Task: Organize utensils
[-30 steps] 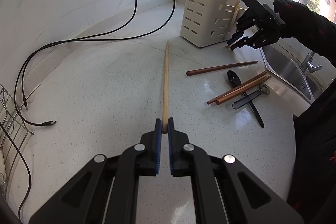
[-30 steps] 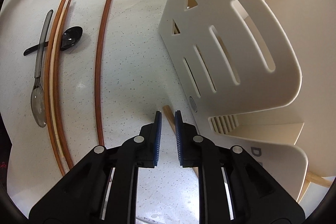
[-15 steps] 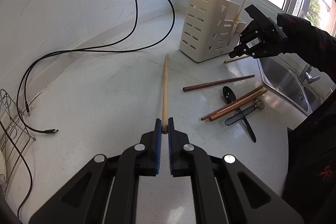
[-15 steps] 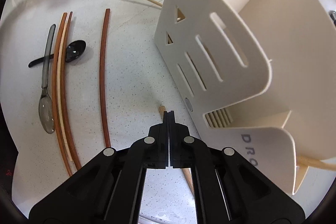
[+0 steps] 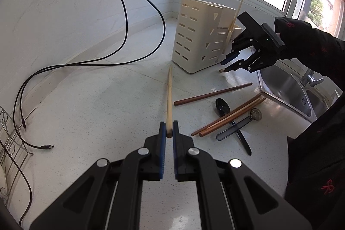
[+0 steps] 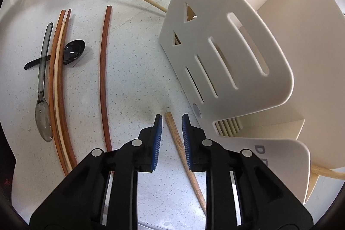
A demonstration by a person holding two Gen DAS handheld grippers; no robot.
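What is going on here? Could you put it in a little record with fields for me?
Place: white speckled counter beside a sink
Left tongs: shut on a pale chopstick
Right tongs: just opened, a bamboo chopstick between the jaws, not pressed
Holder: cream utensil caddy, upright
Loose on the counter: brown chopsticks, black spoon, grey spoon

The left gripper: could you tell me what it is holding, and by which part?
The left gripper is shut on the pale chopstick, pinching its thick end.
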